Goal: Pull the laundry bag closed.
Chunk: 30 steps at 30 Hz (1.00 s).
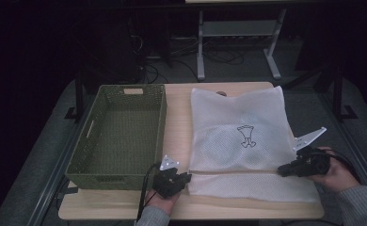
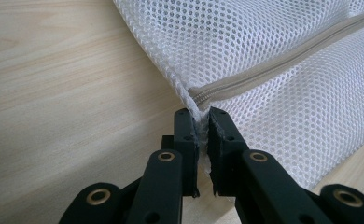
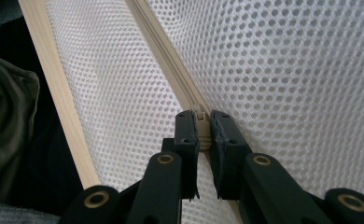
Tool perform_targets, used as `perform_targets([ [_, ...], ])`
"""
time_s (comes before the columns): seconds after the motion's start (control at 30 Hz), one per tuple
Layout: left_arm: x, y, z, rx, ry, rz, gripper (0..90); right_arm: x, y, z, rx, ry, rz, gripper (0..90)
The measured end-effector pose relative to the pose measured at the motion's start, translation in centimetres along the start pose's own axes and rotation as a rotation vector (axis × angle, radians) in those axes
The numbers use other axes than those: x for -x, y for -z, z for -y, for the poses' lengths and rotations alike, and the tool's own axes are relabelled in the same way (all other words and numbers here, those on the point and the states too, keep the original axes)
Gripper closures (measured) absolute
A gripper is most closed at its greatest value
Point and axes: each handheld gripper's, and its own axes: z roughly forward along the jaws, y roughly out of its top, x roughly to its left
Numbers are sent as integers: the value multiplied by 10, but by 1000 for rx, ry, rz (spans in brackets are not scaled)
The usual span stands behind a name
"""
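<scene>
Left claw [image 2: 202, 116] is clamping the mesh bag's [image 1: 238, 132] zipper-end corner; right claw [image 3: 204, 119] is pinching the zipper pull [image 3: 202, 128] at lower right, probably needing a steady slide along the zipper [image 2: 283, 65] next.

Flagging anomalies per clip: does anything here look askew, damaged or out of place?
Nothing stands out. The white mesh bag lies flat on the table beside the green basket. The left gripper pinches its zipper-end corner, and the right gripper pinches the zipper.
</scene>
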Motion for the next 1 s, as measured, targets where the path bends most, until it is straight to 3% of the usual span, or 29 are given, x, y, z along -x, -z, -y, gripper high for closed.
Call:
perform_targets([
  [1.0,2,0,0,-8,1,-8,828,12,22,34,29,-54,33,812],
])
